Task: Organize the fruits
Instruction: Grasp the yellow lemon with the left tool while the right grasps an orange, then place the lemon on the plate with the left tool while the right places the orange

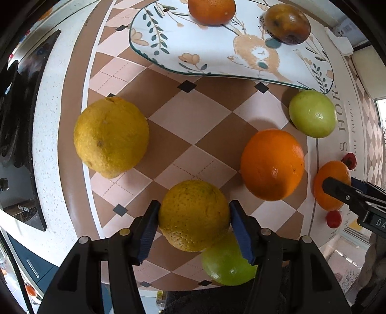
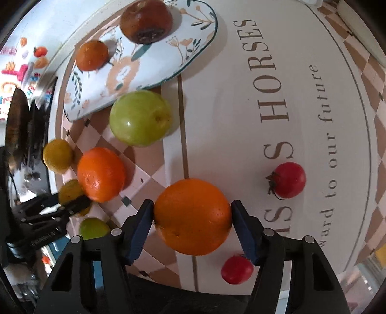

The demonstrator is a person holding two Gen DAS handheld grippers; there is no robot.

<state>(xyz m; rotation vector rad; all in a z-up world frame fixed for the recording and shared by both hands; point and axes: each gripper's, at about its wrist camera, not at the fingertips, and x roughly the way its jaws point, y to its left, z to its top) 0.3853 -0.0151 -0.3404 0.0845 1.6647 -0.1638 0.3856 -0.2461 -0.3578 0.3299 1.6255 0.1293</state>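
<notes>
My left gripper [image 1: 194, 207] is shut on a pitted yellow citrus [image 1: 193, 217], its blue pads pressing both sides; a green fruit [image 1: 226, 265] lies partly hidden beneath it. My right gripper [image 2: 193, 205] is shut on a large orange [image 2: 193, 217] over the white lettered mat [image 2: 241, 108]. A floral plate [image 1: 168, 48] at the far side holds a tangerine [image 1: 211, 10] and a brown bruised fruit [image 1: 287, 23]. On the checkered mat [image 1: 193, 116] lie a big yellow citrus [image 1: 111, 136], another orange [image 1: 272, 165] and a green apple [image 1: 312, 113].
Two small red tomatoes [image 2: 288, 180] [image 2: 237, 269] sit on the lettered mat beside the right gripper. A black stovetop [image 1: 24, 120] borders the counter on the left. The counter's near edge runs just under both grippers.
</notes>
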